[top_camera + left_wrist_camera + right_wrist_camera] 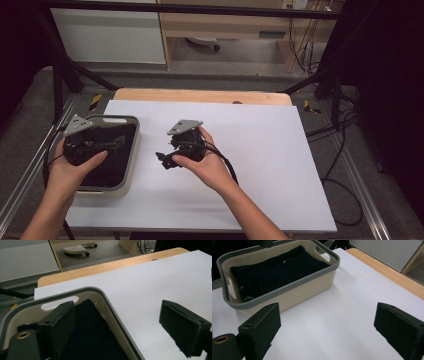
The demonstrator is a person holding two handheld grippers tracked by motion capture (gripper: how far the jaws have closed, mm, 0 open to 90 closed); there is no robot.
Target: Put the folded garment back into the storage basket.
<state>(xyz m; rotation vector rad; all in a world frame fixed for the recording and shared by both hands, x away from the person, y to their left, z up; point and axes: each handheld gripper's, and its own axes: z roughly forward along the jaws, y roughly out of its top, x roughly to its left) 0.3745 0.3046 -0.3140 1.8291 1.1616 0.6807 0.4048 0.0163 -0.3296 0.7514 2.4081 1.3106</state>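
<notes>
At the left edge of the white matte sheet (240, 150) that covers the wooden table, a cream plastic basket with a grey rim and rounded corners (131, 165) holds a folded black garment (274, 271), fine-ribbed in texture, which lies flat inside and fills most of the floor. The basket's long axis runs away from the person in the high view, with a slotted handle cut into the far short wall. Much of it is hidden there: the left gripper (112, 142) and the hand holding it hang over the basket's middle, and its near end is partly covered by the wrist. In the left gripper view the jaws stand wide apart, one over the garment inside the rim, the other over the bare sheet (nothing is held between them). The right gripper (162, 159), just beside the basket over the sheet, points toward it; its jaws are also spread wide and empty. The garment's collar and any label are too dark to make out.
</notes>
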